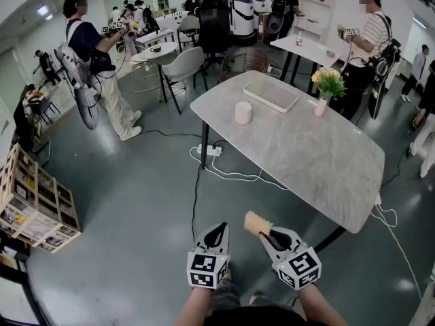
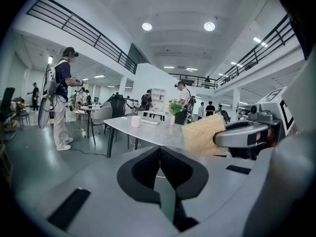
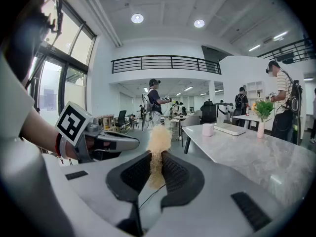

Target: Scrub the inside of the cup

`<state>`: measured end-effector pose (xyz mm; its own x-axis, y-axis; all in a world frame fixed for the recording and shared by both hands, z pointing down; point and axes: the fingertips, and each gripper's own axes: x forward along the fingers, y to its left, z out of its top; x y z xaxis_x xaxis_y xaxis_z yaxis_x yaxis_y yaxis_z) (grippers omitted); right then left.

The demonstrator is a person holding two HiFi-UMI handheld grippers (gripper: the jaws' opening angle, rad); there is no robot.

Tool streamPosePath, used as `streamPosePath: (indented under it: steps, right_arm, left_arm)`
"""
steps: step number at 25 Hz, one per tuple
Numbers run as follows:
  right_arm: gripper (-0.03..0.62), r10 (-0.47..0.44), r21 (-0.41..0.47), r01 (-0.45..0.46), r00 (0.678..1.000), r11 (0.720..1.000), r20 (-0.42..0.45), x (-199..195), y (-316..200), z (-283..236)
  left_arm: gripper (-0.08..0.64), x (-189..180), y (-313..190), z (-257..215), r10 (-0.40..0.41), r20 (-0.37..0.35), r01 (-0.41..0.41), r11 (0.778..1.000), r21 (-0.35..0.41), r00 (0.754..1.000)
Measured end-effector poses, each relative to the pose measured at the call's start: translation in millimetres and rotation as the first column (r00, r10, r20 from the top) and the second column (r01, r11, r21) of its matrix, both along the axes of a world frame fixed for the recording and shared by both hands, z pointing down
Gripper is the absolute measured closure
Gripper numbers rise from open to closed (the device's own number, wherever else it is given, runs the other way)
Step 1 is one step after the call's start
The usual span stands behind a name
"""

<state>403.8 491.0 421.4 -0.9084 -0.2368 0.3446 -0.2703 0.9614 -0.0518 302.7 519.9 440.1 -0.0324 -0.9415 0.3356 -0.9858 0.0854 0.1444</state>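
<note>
2 tools (image 1: 217,231) (image 1: 266,236), 1 scrubber (image 1: 256,223), 1 cup (image 1: 242,113).

Glossy grey floor (image 1: 122,182); marble table (image 1: 319,161); balcony railing (image 3: 163,62); round ceiling lights (image 3: 137,18).

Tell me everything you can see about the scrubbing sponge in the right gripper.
The sponge is a pale yellow, coarse, fibrous pad, like loofah. The right gripper clamps one end between black ribbed pads, pinching it thin there; the rest fluffs out past the jaw tips. It is held in the air over the grey floor, short of the table, touching nothing else.
</note>
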Motion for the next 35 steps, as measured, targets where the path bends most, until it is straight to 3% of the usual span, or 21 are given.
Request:
streamPosePath:
  steps: [10,22,29,35]
  right_arm:
    - [0.532,0.014,0.022,-0.015,1.000,1.000,0.022,-70.5,-13.1,-1.8]
    - [0.532,0.027,-0.024,-0.027,0.999,0.999,-0.020,-100.9,-27.5,19.6]
    - [0.532,0.033,-0.058,-0.034,0.999,0.998,-0.020,-134.2,-70.1,26.7]
    - [0.532,0.017,-0.049,-0.017,1.000,0.999,-0.008,-175.6,-128.1,21.7]
  left_arm:
    - [0.546,-57.3,-16.9,-8.2,0.045,0.019,-0.045,0.999,0.027,0.999]
    - [0.546,-90.9,-23.3,16.9,0.032,-0.044,-0.031,0.999,0.006,0.999]
    - [0.546,-125.3,-62.6,19.2,0.035,-0.043,-0.036,0.999,-0.010,0.998]
    - [0.546,-161.3,-127.3,20.9,0.041,-0.059,-0.043,0.999,-0.019,0.997]
